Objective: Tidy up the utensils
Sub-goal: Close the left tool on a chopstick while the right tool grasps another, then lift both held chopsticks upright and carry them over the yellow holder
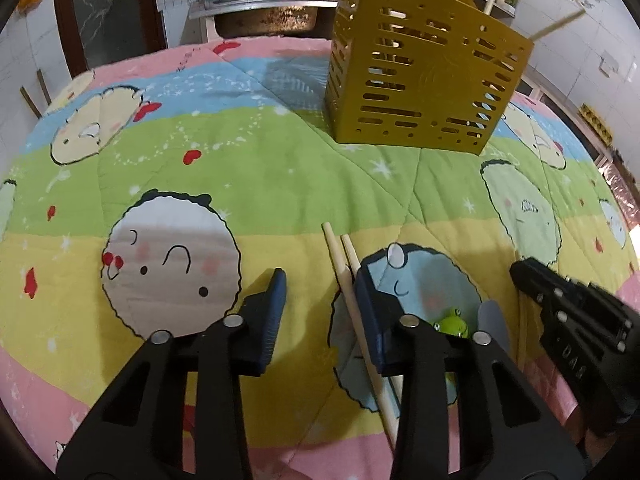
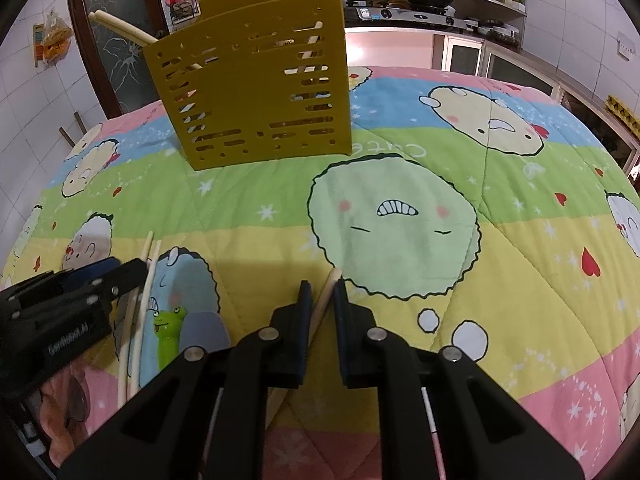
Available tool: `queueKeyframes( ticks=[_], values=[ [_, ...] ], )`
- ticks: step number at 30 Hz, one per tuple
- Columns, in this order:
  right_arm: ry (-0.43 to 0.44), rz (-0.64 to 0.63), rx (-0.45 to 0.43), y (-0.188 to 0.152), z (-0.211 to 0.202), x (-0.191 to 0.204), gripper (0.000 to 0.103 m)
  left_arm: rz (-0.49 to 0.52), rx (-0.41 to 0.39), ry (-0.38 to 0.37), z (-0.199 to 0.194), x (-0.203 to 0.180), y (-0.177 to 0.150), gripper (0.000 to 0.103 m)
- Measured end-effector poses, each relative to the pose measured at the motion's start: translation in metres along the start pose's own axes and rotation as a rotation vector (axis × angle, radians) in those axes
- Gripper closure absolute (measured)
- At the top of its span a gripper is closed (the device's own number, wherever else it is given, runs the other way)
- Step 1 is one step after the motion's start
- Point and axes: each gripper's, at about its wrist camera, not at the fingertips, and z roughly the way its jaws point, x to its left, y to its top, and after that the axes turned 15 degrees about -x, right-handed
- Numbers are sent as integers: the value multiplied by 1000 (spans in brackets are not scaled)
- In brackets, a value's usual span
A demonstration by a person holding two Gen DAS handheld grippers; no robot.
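Several utensils already stood in the yellow holder point(image 2: 256, 92) on the quilted worktop point(image 2: 500, 280), while the right tongs point(image 2: 322, 296) were clamped on one chopstick point(image 2: 325, 294) and the left tongs point(image 1: 320, 292), apart, seemingly straddled two more point(image 1: 352, 304).

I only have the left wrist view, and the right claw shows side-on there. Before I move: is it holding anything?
Observer: Yes. In the right wrist view the right claw is shut on a pale wooden chopstick lying on the quilt.
Operator: And the green thing half hidden behind my left claw?
Observer: It is a green frog-shaped figure, in full view from the right, just right of the two loose wooden chopsticks.
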Motion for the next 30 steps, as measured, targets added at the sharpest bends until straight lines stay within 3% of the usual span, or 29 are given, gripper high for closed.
queueKeyframes(
  ticks=[5,10,15,20,30],
  values=[
    [-11,8,6,0,1,1,91,25,26,11,10,-5,5,76],
    [-12,38,14,5,6,3,94,12,35,9,17,-5,12,94],
    [-3,78,-12,14,3,2,95,-34,26,-21,17,1,17,95],
    [9,98,-75,26,-11,-1,95,-44,-33,-47,3,1,20,98],
    [41,104,-243,64,-51,-6,96,-47,-211,-104,-50,-2,57,99]
  ],
)
